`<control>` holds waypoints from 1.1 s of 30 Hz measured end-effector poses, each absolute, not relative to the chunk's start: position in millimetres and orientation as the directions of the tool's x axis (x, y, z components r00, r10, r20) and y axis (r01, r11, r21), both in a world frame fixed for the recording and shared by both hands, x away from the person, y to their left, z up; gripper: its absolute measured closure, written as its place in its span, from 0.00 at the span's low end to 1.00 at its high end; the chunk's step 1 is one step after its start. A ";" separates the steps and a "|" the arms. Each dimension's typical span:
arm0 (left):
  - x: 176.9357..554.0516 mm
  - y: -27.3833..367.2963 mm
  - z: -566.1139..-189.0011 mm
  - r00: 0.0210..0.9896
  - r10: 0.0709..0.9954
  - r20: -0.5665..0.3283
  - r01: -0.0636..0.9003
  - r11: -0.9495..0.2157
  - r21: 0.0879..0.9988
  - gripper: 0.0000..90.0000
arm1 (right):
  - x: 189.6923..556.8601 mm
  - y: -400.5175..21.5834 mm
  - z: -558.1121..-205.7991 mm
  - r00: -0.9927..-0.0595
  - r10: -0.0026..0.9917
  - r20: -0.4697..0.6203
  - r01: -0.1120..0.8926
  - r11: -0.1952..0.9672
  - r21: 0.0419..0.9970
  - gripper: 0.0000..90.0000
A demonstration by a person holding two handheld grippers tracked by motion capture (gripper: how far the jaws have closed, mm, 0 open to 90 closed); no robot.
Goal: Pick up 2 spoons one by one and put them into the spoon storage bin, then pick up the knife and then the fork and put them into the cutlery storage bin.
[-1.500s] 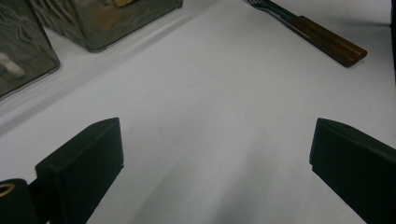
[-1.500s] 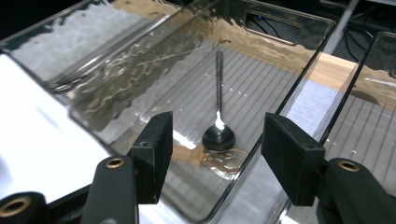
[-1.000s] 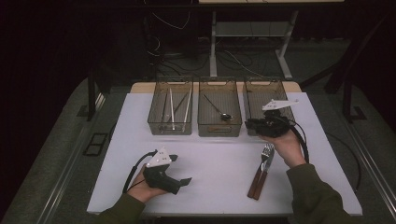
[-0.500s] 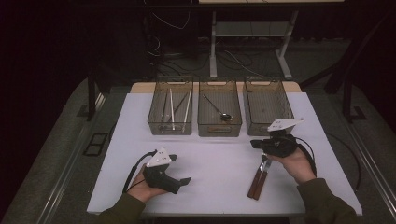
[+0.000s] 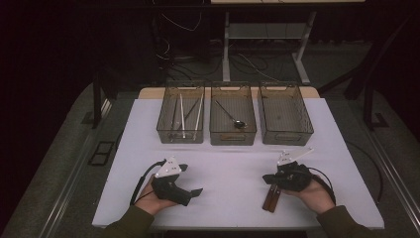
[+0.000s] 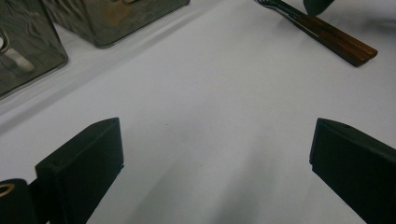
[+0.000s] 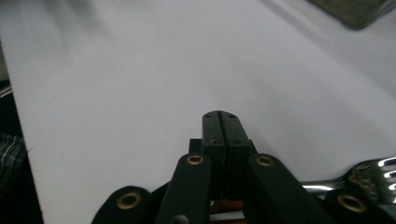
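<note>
Wooden-handled cutlery (image 5: 271, 198) lies on the white table (image 5: 228, 163) at the front right; a fork's tines (image 7: 378, 170) show beside my right gripper. My right gripper (image 5: 266, 179) is low over the metal end of that cutlery, pointing left, its jaws pressed together with nothing between them (image 7: 221, 122). At the front left, my left gripper (image 5: 191, 179) rests in a hand on the table. Its jaws stand wide open over bare tabletop (image 6: 215, 154), and the cutlery (image 6: 338, 39) lies far off.
Three clear bins stand in a row at the back. The left bin (image 5: 182, 116) holds several long thin utensils, the middle bin (image 5: 233, 116) holds a spoon, and the right bin (image 5: 285, 114) has nothing in it. Cables trail from both grippers.
My right gripper has come back from the right bin toward the person and sunk over the cutlery. The left gripper has kept still.
</note>
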State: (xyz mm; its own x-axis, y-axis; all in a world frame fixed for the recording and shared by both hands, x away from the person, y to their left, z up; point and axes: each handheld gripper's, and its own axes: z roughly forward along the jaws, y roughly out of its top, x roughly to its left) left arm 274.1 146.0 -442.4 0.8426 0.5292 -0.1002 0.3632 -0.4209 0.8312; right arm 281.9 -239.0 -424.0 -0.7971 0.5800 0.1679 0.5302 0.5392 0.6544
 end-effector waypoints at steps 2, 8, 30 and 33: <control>274.0 145.9 -442.5 0.842 0.530 -0.100 0.364 -0.421 0.831 0.02 | 277.8 -237.4 -426.8 -0.801 0.574 0.171 0.531 0.549 0.646 1.00; 273.7 145.9 -442.3 0.842 0.532 -0.097 0.363 -0.423 0.830 0.02 | 263.4 -228.8 -432.0 -0.826 0.538 0.168 0.510 0.588 0.628 1.00; 274.0 146.3 -442.3 0.840 0.533 -0.096 0.363 -0.422 0.831 0.02 | 246.2 -223.1 -440.1 -0.842 0.512 0.169 0.506 0.641 0.578 1.00; 274.0 146.5 -442.1 0.839 0.535 -0.097 0.364 -0.419 0.832 0.02 | 245.5 -224.5 -440.0 -0.843 0.512 0.166 0.504 0.643 0.576 1.00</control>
